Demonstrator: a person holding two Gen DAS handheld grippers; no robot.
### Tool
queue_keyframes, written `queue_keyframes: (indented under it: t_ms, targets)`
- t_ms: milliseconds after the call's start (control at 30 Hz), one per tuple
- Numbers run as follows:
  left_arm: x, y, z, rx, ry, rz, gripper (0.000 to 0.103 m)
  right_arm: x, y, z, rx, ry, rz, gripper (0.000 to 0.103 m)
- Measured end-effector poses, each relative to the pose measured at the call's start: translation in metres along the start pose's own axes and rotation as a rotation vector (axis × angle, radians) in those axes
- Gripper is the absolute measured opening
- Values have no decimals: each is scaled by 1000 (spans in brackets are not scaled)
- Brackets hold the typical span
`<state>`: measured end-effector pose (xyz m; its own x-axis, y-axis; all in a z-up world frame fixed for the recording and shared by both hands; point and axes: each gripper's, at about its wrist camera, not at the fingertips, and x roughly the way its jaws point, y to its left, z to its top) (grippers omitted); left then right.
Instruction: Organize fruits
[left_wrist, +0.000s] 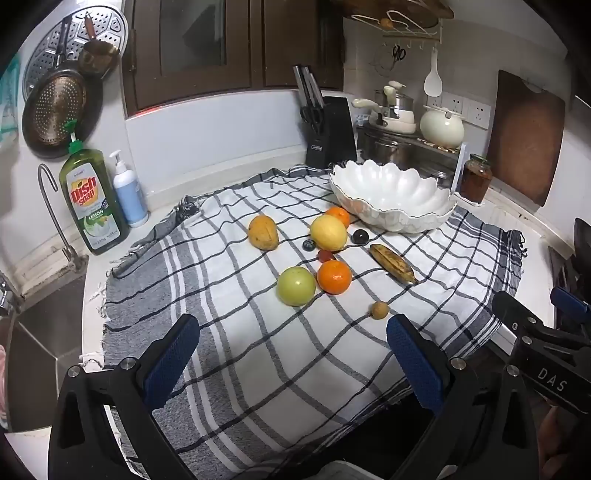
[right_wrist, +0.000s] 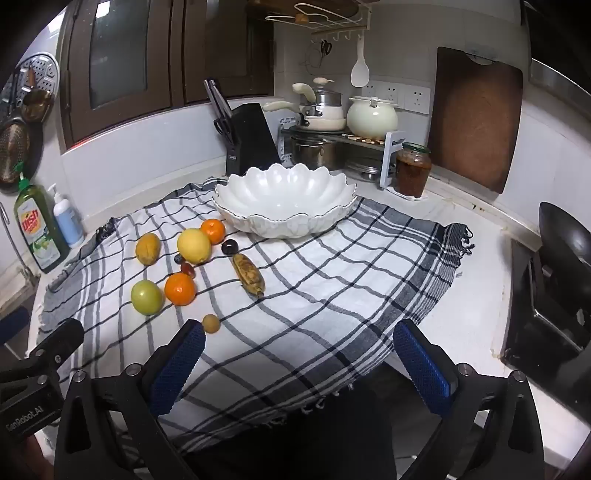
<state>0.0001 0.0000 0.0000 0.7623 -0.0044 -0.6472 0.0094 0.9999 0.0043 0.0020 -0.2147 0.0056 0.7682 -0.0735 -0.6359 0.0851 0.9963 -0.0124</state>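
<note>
Both grippers hung over the near edge of the checked cloth, jaws spread wide and empty. The fruits lay ahead in a loose cluster, none yet in the white bowl behind them. The small brown fruit sat just beyond the right gripper, so I judged that hand nearer than the left gripper.

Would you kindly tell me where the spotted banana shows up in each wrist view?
Left wrist: the banana lies right of centre, right of the nearer orange.
Right wrist: the banana lies left of centre, right of that orange.
Shared landmark: the white scalloped bowl, behind the banana in both.
</note>
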Motion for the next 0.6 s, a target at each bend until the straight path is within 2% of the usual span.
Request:
queue_keyframes:
  t_ms: [600]
  targets:
    - [-4,4,2,3,-9,10,103,-2,-2,0,-2,-4,-2,103]
